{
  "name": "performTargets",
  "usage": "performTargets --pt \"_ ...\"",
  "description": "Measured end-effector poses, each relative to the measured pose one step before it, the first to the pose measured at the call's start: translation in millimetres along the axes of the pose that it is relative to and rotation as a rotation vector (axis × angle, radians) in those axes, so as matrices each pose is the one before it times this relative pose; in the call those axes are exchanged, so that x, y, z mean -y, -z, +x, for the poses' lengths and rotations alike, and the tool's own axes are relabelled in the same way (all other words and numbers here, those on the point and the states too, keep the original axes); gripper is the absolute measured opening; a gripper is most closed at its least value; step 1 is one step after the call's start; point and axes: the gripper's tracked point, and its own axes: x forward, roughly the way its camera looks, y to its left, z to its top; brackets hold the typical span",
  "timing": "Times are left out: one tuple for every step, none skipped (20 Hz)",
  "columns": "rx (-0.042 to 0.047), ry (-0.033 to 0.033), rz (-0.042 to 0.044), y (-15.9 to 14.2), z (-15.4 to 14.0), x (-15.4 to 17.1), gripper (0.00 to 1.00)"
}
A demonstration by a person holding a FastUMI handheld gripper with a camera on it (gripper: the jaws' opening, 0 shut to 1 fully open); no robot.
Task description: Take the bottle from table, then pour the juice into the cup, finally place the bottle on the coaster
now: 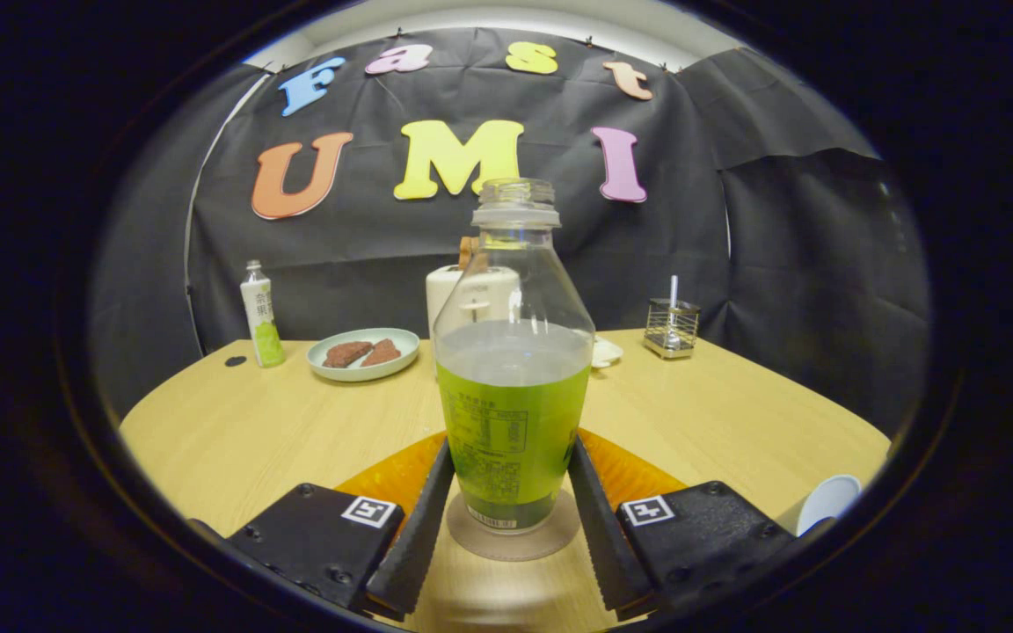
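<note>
**Friend:** What did you see between the fingers?

**Me:** I saw the bottle (513,369) standing straight up on the coaster (513,538). It had no cap on. Green juice filled about the lower half, and the top part looked clear.

**Friend:** Was the gripper (508,501) holding it?

**Me:** The two black fingers (414,527) sat on each side of the bottle, very close to its walls. They seemed to touch it low down — but I could not tell if they were pressing on it or just resting there. So I could not say for sure if it was gripped.

**Friend:** What was under the coaster?

**Me:** The coaster was a round, pale disc lying flat on the wooden table (234,431). An orange mat (388,475) showed just behind the fingers on both sides of the bottle.

**Friend:** And the cup?

**Me:** A white cup (827,501) sat off to the right of the right finger, near the table's edge. I saw only part of it.

**Friend:** Anything else back there?

**Me:** Yes — far beyond the bottle I saw a pale green plate (364,353) with two brown pieces on it, and a small bottle (261,314) to its left. A white jug (449,294) stood right behind the big bottle. A wire holder (672,327) stood off to the right.
</note>
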Motion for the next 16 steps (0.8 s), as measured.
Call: performTargets --pt "-0.01126 0.00219 -0.00136 2.97 0.75 -0.15 0.79" --pt "0.01033 0.00027 0.00104 -1.04 1.21 0.11 0.79" --pt "-0.00553 -0.00081 -0.00829 -0.63 0.43 1.52 0.80" --pt "0.00111 0.00039 -0.00045 1.61 0.24 -0.57 0.81" --pt "-0.00026 -0.00179 -0.00148 -0.40 0.20 -1.55 0.81" --pt "-0.01000 0.00409 -0.00340 2.10 1.26 1.96 0.82" --pt "-0.01851 0.01250 -0.00685 4.81 2.13 1.87 0.83" --pt "-0.01445 0.00429 -0.00879 3.20 1.62 0.79 0.84" --pt "-0.00226 0.00011 -0.00678 0.22 -0.91 -0.51 0.86" --pt "0.00324 0.00392 -0.01175 -3.02 -3.88 0.06 0.86" --pt "0.00038 0.00467 -0.01105 -0.45 0.72 1.24 0.87" --pt "-0.00471 0.00426 -0.00654 0.93 -0.02 2.08 0.89" --pt "-0.00750 0.00120 -0.00133 0.44 -0.26 1.01 0.93" --pt "-0.00634 -0.00169 0.00102 0.56 -1.10 0.58 0.97" --pt "-0.00292 -0.00547 0.00187 0.85 -1.91 0.97 1.00" --pt "-0.01264 -0.01113 0.00170 3.49 -2.79 -1.42 1.00"
